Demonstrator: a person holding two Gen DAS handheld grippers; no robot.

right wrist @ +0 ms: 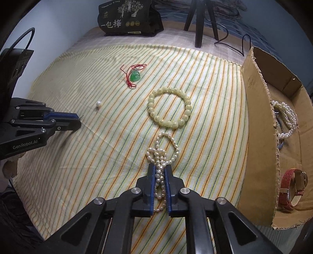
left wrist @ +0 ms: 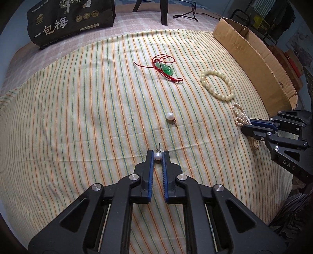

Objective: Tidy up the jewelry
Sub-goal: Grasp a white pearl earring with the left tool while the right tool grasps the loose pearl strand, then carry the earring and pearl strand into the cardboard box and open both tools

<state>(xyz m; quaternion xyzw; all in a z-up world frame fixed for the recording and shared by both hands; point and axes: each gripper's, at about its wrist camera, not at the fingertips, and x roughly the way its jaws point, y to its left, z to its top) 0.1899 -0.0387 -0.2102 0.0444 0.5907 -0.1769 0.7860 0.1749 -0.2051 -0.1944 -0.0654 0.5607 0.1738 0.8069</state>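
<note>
My left gripper [left wrist: 157, 153] is shut on a pearl earring [left wrist: 157, 156] at its fingertips, low over the striped cloth [left wrist: 78, 117]. A second pearl earring [left wrist: 170, 116] lies further ahead on the cloth, also seen as a pearl earring [right wrist: 98, 104] in the right wrist view. My right gripper [right wrist: 160, 169] is shut on a small-pearl strand [right wrist: 162, 150] whose loops spread out in front of the tips. A cream bead bracelet [right wrist: 169, 107] and a green pendant on red cord [right wrist: 135, 76] lie beyond. The left gripper [right wrist: 78, 122] shows at the left of the right wrist view.
An open cardboard box [right wrist: 258, 136] stands at the right, holding a pearl bracelet [right wrist: 285, 117] and a red-strapped watch [right wrist: 293, 189]. A dark printed bag [right wrist: 129, 17] and tripod legs [right wrist: 201, 23] with a cable stand at the back.
</note>
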